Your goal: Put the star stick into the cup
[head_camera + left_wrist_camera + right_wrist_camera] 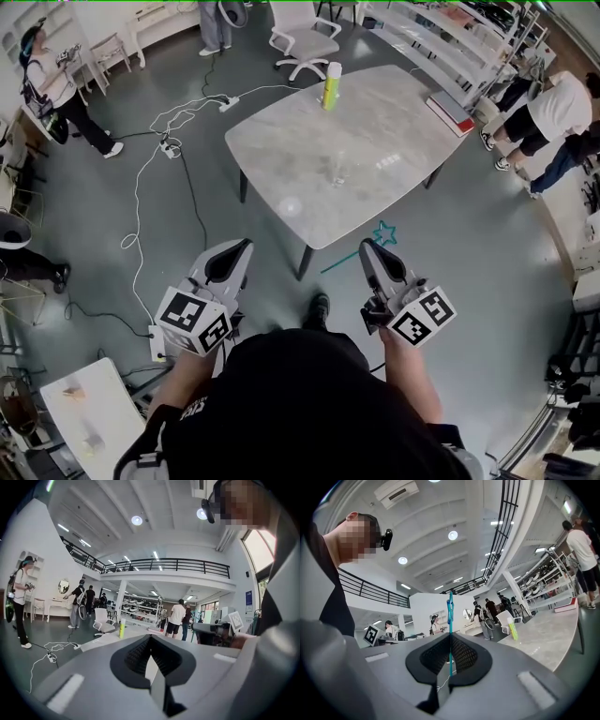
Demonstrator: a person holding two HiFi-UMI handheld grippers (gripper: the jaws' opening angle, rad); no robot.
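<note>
Star stick (383, 232) (thin teal rod, outlined star tip) sits pinched in the right gripper (368, 251); left gripper (246, 246) closed, empty.

You are standing on a grey floor (94, 225), facing a pale marble desk (375, 159). A white chair (302, 42) is sitting beyond it, and shelves (450, 37) are running along the right. A white cable (169, 146) is trailing across the floor to your left. Overhead, round lights (136, 520) are glowing on a white ceiling, a railed balcony (173, 565) is crossing the hall, and daylight is coming through a window (262, 550).
</note>
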